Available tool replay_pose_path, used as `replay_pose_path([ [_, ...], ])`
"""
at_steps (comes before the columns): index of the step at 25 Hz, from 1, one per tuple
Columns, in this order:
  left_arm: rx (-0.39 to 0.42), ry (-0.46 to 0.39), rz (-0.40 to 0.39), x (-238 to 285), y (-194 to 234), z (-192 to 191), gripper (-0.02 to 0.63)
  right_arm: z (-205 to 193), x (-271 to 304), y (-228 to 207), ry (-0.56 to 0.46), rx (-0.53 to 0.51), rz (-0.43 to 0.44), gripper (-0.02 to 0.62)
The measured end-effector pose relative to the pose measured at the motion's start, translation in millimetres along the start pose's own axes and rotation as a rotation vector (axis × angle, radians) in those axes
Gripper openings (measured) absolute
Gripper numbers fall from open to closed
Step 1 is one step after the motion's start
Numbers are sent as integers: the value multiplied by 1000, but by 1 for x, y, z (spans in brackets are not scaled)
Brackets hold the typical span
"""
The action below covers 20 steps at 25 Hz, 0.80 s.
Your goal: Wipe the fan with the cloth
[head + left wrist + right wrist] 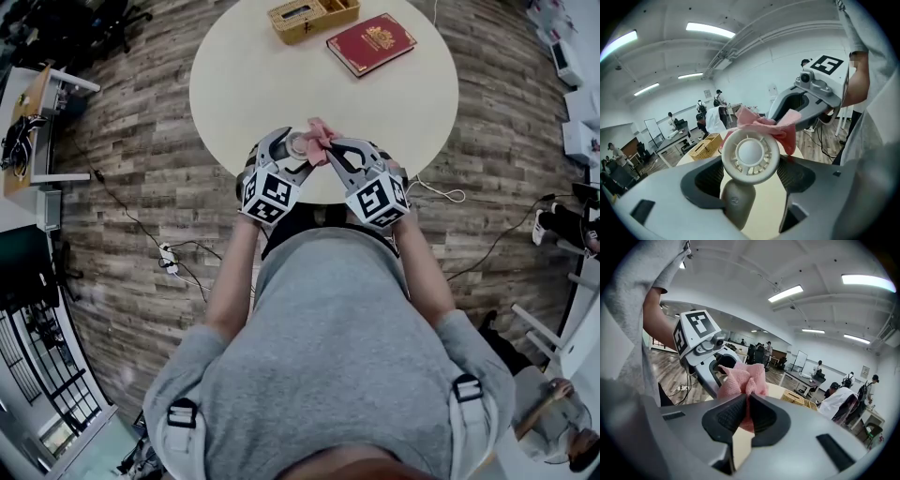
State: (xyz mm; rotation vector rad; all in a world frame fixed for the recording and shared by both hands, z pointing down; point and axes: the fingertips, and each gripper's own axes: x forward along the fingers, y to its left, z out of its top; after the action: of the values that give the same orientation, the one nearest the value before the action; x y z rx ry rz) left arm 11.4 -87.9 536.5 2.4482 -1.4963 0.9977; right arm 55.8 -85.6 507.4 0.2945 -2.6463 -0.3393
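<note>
A small cream hand-held fan (750, 155) is held between the jaws of my left gripper (749, 176), its round grille facing the camera and its handle (737, 201) pointing down. In the head view the fan (298, 145) sits above the near edge of the round table (281, 84), held by my left gripper (286, 153). My right gripper (746, 414) is shut on a pink cloth (742, 380). The cloth (761, 125) lies against the fan's top and back rim. From the head view the cloth (321, 138) bunches between both grippers, my right gripper (335, 150) pinching it.
At the table's far side lie a red book (371, 42) and a wicker basket (307, 17). A white cable (441, 193) trails on the wooden floor at the right. Desks, chairs and several people fill the room behind.
</note>
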Motion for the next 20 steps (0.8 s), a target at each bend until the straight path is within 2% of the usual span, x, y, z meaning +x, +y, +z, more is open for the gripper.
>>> replay_pose_path([
  [6, -64, -18, 6, -2, 11, -3, 368, 1, 5, 17, -9, 7, 42, 29],
  [12, -69, -20, 0, -2, 10, -3, 368, 22, 2, 21, -82, -21, 77, 29],
  [20, -141, -99, -54, -3, 2, 6, 368, 32, 1, -5, -112, -27, 16, 29],
])
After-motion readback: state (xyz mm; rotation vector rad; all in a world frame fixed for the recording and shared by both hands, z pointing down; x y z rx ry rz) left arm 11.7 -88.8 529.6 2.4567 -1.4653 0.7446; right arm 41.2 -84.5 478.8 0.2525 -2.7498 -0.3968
